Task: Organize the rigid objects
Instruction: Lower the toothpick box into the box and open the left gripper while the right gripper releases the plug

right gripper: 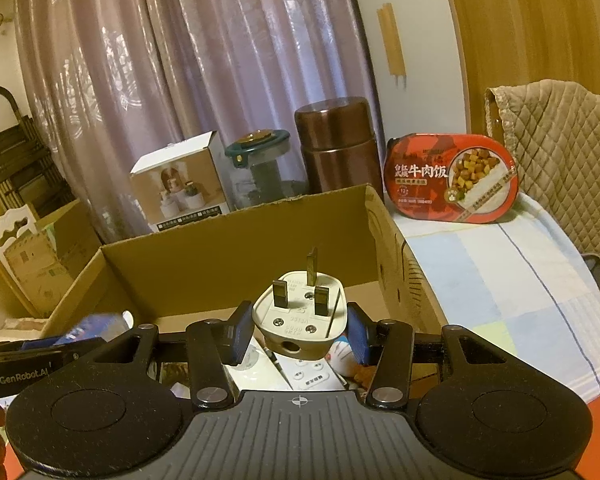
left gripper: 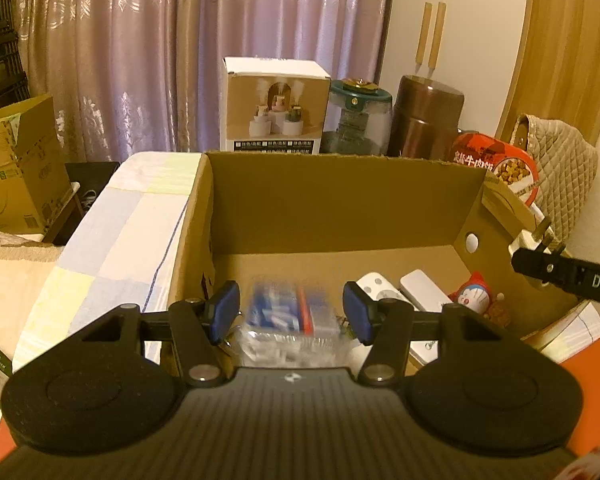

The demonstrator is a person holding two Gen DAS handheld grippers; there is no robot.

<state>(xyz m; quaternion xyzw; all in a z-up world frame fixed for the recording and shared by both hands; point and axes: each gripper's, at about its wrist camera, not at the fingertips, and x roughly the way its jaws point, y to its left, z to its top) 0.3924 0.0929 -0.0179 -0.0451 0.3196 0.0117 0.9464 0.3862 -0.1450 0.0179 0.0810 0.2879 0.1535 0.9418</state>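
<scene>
An open cardboard box (left gripper: 340, 200) stands on the table; it also shows in the right wrist view (right gripper: 236, 256). My left gripper (left gripper: 290, 314) is open above the box, and a blurred blue-and-white packet (left gripper: 292, 316) lies between and below its pads, apart from them. Inside the box lie white remotes (left gripper: 416, 286) and a Doraemon toy (left gripper: 474, 294). My right gripper (right gripper: 300, 330) is shut on a white three-pin plug (right gripper: 300, 316) over the box's near right part, pins pointing up and away. The plug also shows at the box's right wall in the left wrist view (left gripper: 530, 236).
Behind the box stand a white product carton (left gripper: 276, 114), a lidded glass jar (left gripper: 358, 118), a brown metal flask (left gripper: 426, 116) and a red beef-rice meal box (right gripper: 450, 178). A pastel checked cloth (right gripper: 520, 280) covers the table. A quilted bag (right gripper: 560, 152) sits at the right.
</scene>
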